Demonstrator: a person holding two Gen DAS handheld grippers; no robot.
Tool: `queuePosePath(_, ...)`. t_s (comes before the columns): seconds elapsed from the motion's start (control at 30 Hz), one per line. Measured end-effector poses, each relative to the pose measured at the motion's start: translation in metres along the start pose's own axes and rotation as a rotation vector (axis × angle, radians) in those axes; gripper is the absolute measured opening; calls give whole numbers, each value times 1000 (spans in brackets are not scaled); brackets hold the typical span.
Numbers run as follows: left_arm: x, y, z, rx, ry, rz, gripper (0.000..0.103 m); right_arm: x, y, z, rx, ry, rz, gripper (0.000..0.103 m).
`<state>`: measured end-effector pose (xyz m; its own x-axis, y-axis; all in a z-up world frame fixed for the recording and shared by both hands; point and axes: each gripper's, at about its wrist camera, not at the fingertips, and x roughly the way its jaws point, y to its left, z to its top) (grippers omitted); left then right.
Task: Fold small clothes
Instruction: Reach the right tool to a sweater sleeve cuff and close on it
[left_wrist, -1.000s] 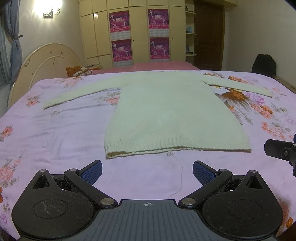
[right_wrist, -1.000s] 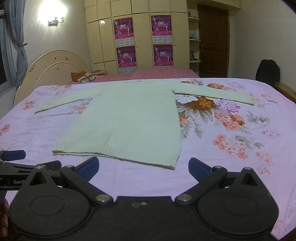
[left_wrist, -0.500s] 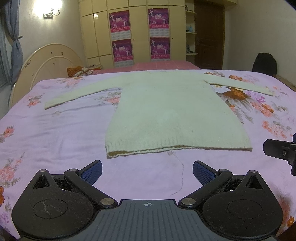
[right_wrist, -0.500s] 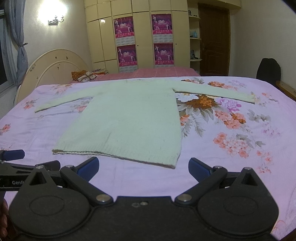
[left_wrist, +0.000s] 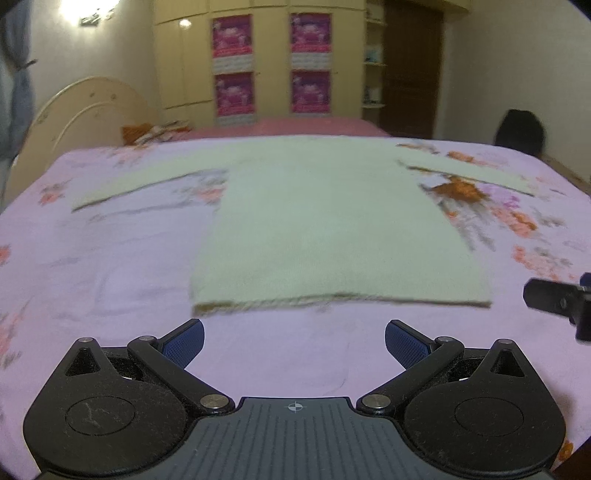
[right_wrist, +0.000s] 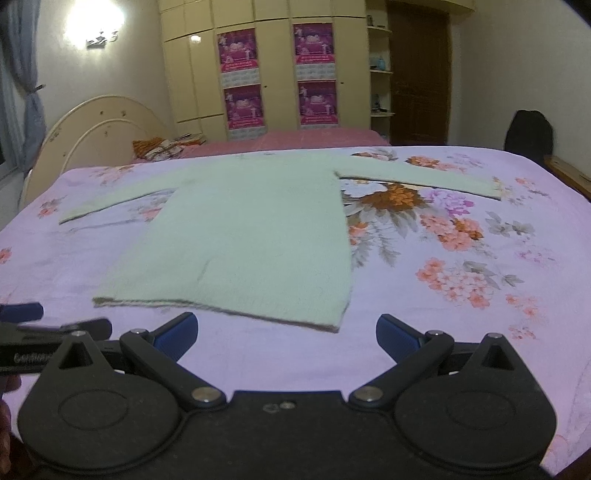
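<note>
A pale green knitted sweater (left_wrist: 332, 221) lay flat, motion-blurred, on the floral lilac bedsheet (right_wrist: 461, 332). The left gripper (left_wrist: 294, 341) and right gripper (right_wrist: 287, 332) both gaped, empty, short of its hem; the neckline was indistinct.

Pale green knit sweater (left_wrist: 332, 225) (right_wrist: 251, 236), spread flat on floral bedspread (right_wrist: 461, 266), both sleeves stretched sideways, ribbed hem nearest, neck farthest. Front or back up: unclear, view blurred.

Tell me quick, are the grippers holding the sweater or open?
Left gripper: open, holding nothing, just short of the sweater hem.
Right gripper: open, holding nothing.
</note>
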<state>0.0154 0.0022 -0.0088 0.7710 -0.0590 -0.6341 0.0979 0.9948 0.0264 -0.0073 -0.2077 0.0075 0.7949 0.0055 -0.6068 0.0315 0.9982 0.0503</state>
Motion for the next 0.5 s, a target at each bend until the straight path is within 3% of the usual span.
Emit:
queuePosePath(0.2, 27, 4, 63, -21, -97, -67, 103, 9, -46, 35, 89, -47, -45, 102)
queuePosePath(0.3, 50, 6, 99, -29, -147, -16, 103, 20, -86, 69, 169, -90, -80, 102)
queuePosePath(0.5, 120, 10, 145, -56, -120, 15, 103, 69, -178, 133, 383, -160, -92, 99)
